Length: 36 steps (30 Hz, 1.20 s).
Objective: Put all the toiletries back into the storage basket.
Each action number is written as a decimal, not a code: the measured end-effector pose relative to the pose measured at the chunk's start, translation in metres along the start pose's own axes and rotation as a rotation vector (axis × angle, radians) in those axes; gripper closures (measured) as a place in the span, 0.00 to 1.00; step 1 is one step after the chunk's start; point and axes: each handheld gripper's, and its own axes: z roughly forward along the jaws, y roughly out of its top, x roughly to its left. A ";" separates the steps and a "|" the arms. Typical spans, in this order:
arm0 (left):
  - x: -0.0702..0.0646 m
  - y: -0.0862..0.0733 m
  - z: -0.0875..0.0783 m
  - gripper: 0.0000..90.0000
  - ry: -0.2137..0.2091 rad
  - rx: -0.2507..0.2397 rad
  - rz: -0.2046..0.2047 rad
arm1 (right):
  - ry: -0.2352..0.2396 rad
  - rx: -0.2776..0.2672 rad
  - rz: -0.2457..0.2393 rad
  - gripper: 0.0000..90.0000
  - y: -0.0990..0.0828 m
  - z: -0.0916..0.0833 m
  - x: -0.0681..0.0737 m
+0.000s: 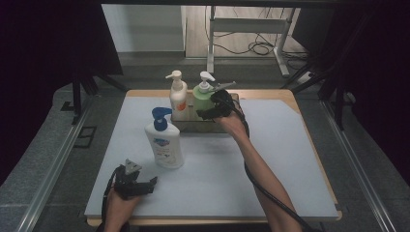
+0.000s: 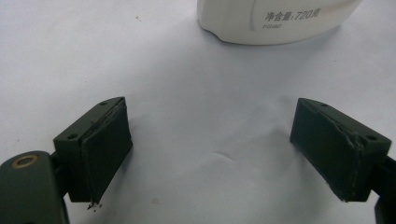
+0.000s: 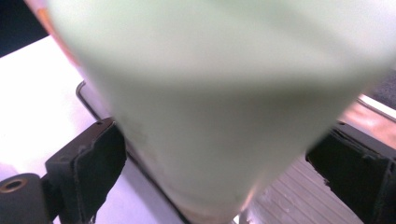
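While you are looking from the high view, your right gripper [image 1: 209,114] is reaching the pale green pump bottle [image 1: 203,98] in the dark tray [image 1: 232,99] at the mat's far side. Along your left gripper [image 2: 210,149], released jaws are facing the white bottle [image 2: 275,18] printed "720". Along your right gripper, the green bottle is sitting between spread jaws; whether the pads are pressing it, you cannot tell.

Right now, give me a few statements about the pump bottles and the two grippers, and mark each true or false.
1. The green pump bottle stands in the dark tray. True.
2. The left gripper grips the blue-capped bottle. False: its jaws stand open over bare table.
3. The right gripper has the green bottle between its jaws. True.
4. The orange-labelled bottle lies on its side. False: it stands upright.
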 end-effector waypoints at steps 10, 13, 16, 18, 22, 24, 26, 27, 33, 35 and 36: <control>0.000 0.000 0.000 0.13 0.000 0.000 0.000 | 0.034 0.021 0.029 0.15 -0.018 -0.017 -0.014; 0.000 0.000 0.000 0.13 0.000 -0.001 0.000 | 0.020 0.030 0.041 0.20 -0.024 -0.020 -0.020; 0.000 0.000 0.000 0.13 0.000 -0.001 -0.001 | 0.004 0.038 0.060 0.32 -0.029 -0.024 -0.027; 0.000 0.000 0.000 0.13 0.000 -0.001 -0.001 | -0.012 0.040 0.070 0.40 -0.031 -0.025 -0.030; 0.000 0.000 0.000 0.13 0.000 -0.001 -0.001 | -0.030 0.044 0.099 0.53 -0.035 -0.025 -0.036; 0.000 0.000 0.000 0.13 0.000 -0.001 -0.001 | -0.038 0.055 0.118 0.61 -0.036 -0.024 -0.037; 0.000 0.000 0.000 0.13 0.000 -0.001 -0.001 | -0.042 0.064 0.123 0.68 -0.036 -0.022 -0.038; 0.000 0.000 0.000 0.13 0.000 -0.001 -0.001 | -0.048 0.072 0.121 0.71 -0.036 -0.020 -0.038; 0.000 0.000 0.000 0.13 0.000 -0.001 -0.001 | -0.066 0.097 0.082 0.89 -0.036 -0.010 -0.031; 0.000 0.000 0.000 0.13 0.000 -0.001 -0.001 | -0.081 0.106 0.073 0.95 -0.035 -0.007 -0.029; 0.000 0.000 0.000 0.13 0.000 -0.001 -0.001 | -0.086 0.109 0.075 0.97 -0.035 -0.006 -0.029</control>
